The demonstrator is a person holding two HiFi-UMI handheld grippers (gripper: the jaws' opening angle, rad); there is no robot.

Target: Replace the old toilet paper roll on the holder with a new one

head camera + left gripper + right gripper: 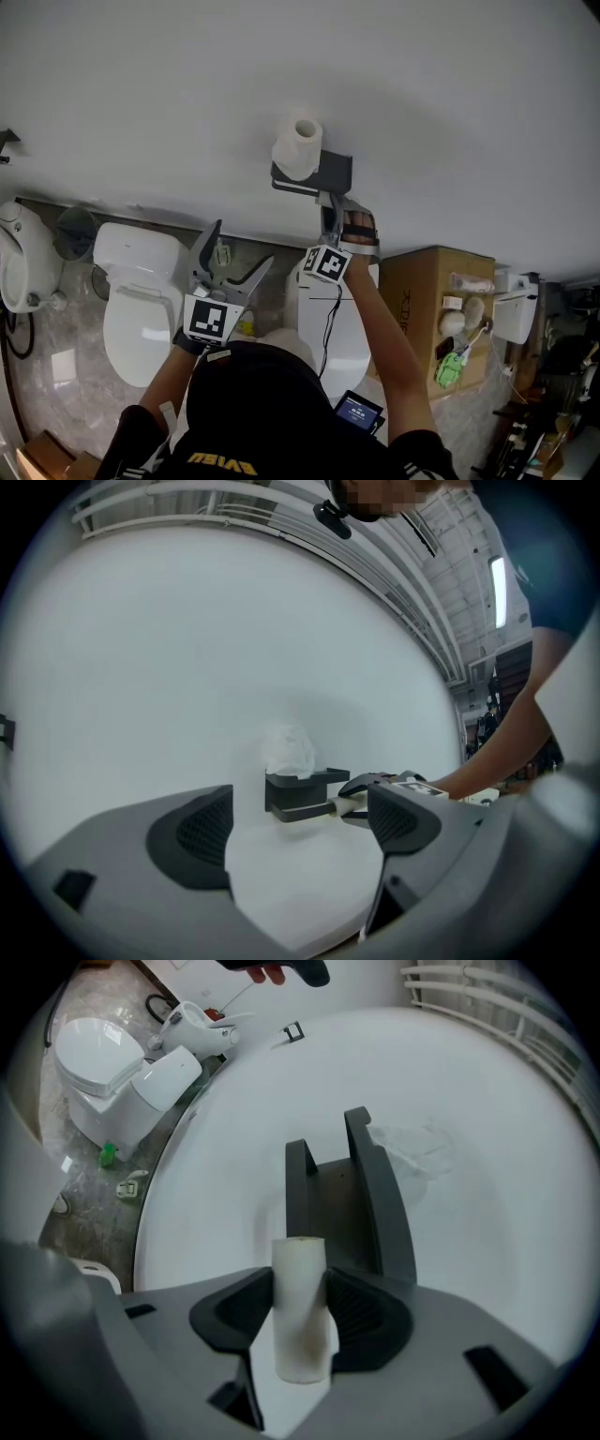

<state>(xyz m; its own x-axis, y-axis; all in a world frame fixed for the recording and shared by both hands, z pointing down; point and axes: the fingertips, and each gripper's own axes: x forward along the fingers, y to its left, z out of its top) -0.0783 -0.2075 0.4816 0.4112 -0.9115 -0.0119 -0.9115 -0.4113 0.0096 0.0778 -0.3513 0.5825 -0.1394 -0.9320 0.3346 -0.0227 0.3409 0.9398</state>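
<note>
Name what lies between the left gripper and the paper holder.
Nothing: in the left gripper view only bare white wall separates the left gripper from the holder.

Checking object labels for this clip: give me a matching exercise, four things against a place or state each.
Things:
1. empty tube
2. full paper roll
3. left hand-held gripper
4. cardboard box

Places or states:
A. sitting on top of the holder
B. open, nothing between its jaws
C. standing beside a toilet
D. clamped in the right hand-held gripper

Pairs: 1-D, 2-A, 3-B, 4-C
</note>
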